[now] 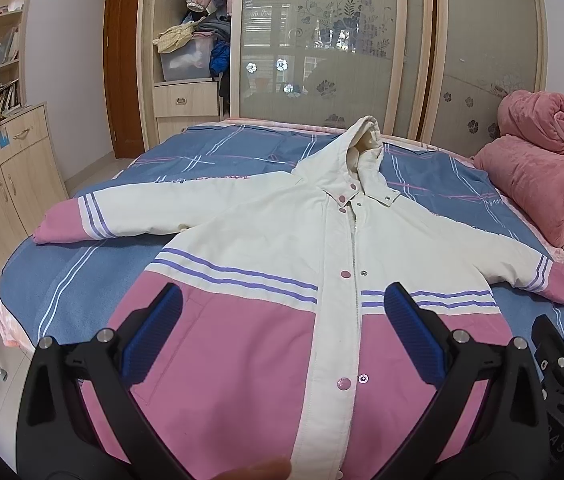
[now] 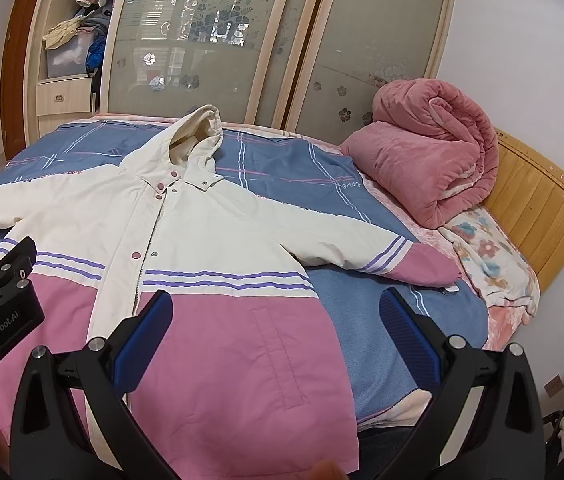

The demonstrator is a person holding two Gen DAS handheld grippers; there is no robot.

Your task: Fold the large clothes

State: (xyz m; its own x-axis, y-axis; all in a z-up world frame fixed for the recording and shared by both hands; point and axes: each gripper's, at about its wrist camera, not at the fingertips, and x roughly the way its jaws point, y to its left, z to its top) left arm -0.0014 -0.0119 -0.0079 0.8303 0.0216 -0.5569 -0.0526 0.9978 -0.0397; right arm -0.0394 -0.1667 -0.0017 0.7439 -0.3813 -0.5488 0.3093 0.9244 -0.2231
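Pink and cream jacket (image 1: 282,272) is lying front-up and spread flat on the bed (image 1: 61,292), sleeves sticking out to both sides, hood (image 1: 364,140) pointing toward the wardrobe (image 1: 322,40). It's sitting on a blue plaid sheet (image 2: 362,320), front closed with pink snaps. Left gripper (image 1: 282,320) is hovering over the pink lower half, right around the cream placket, jaws standing wide apart with nothing between them, just fabric showing below, and I can't tell if the blue pads (image 1: 153,336) are actually touching it. Right gripper (image 2: 275,324) is hanging over the jacket's lower edge on its side, also spread wide and gripping nothing; one pad (image 2: 143,340) is sitting over the pink panel, the other over the sheet just beside the hem. The two grippers are sitting near each other, each one showing at the edge of the other's view. A rolled pink blanket (image 2: 430,152) is sitting near the wooden headboard (image 2: 538,204), well apart from the jacket.
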